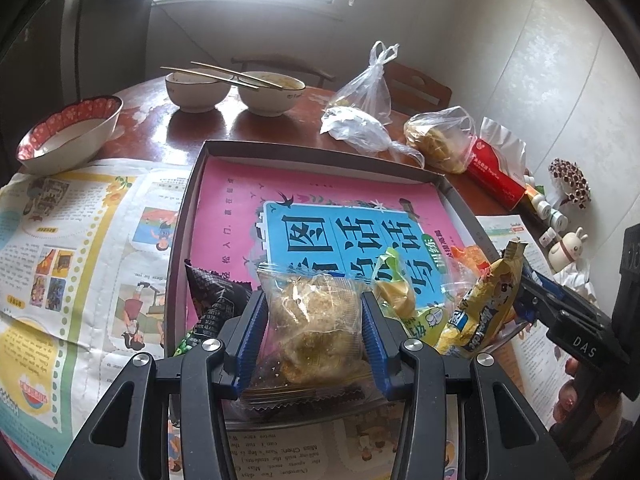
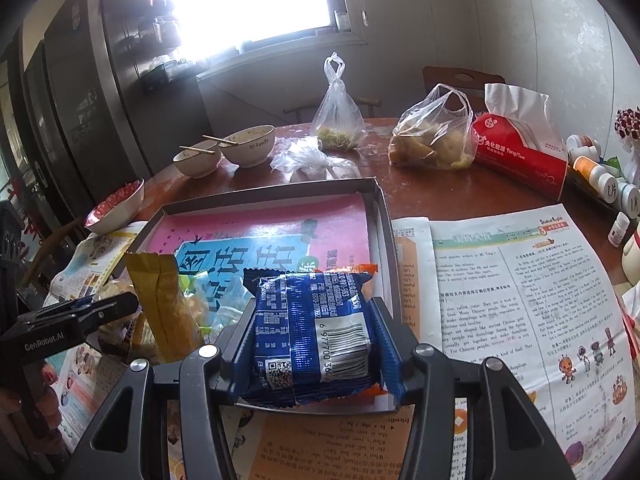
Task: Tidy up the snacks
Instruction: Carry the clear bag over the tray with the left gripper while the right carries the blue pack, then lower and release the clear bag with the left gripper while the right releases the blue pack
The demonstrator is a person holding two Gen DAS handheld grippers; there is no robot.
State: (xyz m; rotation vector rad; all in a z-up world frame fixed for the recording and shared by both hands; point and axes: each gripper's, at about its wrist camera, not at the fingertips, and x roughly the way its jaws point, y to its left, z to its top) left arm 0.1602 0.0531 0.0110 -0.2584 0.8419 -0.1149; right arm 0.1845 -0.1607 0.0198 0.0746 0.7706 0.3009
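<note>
My left gripper (image 1: 314, 300) is shut on a clear packet with a golden-brown snack (image 1: 316, 320), held over the near edge of a shallow grey box (image 1: 320, 156). The box holds a pink and blue book (image 1: 240, 200). Around the clear packet lie a black packet (image 1: 214, 296), a yellow-green packet (image 1: 400, 296) and a yellow packet (image 1: 484, 304). My right gripper (image 2: 316, 308) is shut on a blue foil packet with a barcode (image 2: 312, 328), over the near right corner of the box (image 2: 272, 192). A gold packet (image 2: 160, 292) stands to its left, beside the left gripper (image 2: 92, 308).
Newspapers (image 2: 520, 300) cover the table's near part. Behind the box stand two white bowls with chopsticks (image 1: 236, 88), a red-patterned bowl (image 1: 68, 132), knotted plastic bags (image 2: 436, 132), a red tissue pack (image 2: 520, 152) and small bottles (image 2: 600, 176).
</note>
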